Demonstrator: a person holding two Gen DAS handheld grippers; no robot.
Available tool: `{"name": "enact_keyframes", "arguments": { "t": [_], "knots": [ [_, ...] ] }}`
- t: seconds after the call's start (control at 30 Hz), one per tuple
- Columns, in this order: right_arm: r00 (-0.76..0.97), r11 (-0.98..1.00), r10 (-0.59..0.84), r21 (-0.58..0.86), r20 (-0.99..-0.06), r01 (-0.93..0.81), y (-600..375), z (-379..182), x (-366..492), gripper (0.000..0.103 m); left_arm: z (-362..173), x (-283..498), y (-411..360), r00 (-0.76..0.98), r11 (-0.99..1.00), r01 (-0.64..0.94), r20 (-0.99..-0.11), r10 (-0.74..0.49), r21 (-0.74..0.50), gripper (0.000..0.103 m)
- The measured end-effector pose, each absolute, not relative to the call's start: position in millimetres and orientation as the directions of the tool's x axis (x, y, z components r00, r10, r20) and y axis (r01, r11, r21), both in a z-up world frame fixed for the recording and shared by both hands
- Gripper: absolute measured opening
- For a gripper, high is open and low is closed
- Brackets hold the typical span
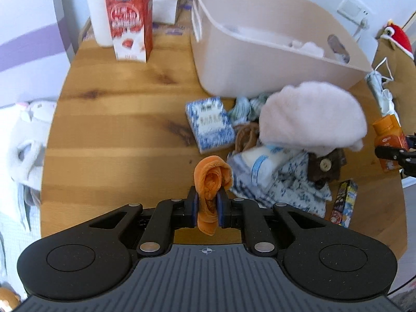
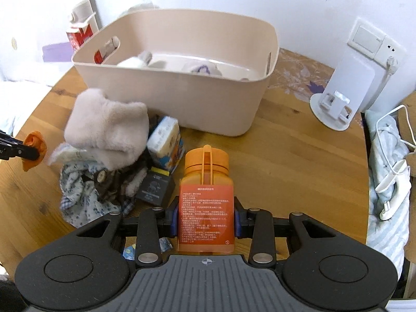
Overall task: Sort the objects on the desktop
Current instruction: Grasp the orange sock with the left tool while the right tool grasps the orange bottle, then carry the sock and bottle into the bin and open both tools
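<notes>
My left gripper (image 1: pixel 207 202) is shut on a rolled orange cloth (image 1: pixel 212 179), held above the wooden table (image 1: pixel 117 130). My right gripper (image 2: pixel 206 218) is shut on an orange bottle (image 2: pixel 206 197) with an orange label, lifted off the table. The orange bottle (image 1: pixel 388 140) and right gripper show at the right edge of the left wrist view. The orange cloth (image 2: pixel 35 143) shows at the left edge of the right wrist view. A beige bin (image 2: pixel 182 98) stands at the back with white items inside. A pile of clothes topped by a fluffy pink piece (image 1: pixel 312 117) lies before it.
A red carton (image 1: pixel 128 20) and a white roll stand at the back left. A blue-white packet (image 1: pixel 209 123), a small black box (image 2: pixel 156 189) and a colourful packet (image 1: pixel 344 202) lie near the pile. A white stand (image 2: pixel 343 91) and a cable with plug (image 2: pixel 392 182) are at the right.
</notes>
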State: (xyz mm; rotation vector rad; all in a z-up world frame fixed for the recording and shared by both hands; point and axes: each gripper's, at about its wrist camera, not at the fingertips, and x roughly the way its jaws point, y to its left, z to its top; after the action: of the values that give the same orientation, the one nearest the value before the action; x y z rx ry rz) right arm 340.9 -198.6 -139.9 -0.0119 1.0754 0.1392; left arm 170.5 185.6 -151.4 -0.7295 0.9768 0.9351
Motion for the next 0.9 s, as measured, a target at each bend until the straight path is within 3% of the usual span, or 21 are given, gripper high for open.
{"name": "enact_keyframes", "arguments": {
  "t": [0.37, 0.9],
  "knots": [
    [0.569, 0.988, 0.12, 0.045, -0.813, -0.144, -199.0, -87.9, 350.4, 0.035, -105.1, 187.2, 213.4, 0.256, 0.468, -0.883, -0.866, 0.43, -0.029, 0.014],
    [0.67, 0.992, 0.098, 0.021, -0.736, -0.122, -205.3, -63.5, 416.9, 0.035, -67.4, 274.6, 265.8, 0.303, 0.539, -0.841, -0.787, 0.537, 0.044, 0.014]
  ]
}}
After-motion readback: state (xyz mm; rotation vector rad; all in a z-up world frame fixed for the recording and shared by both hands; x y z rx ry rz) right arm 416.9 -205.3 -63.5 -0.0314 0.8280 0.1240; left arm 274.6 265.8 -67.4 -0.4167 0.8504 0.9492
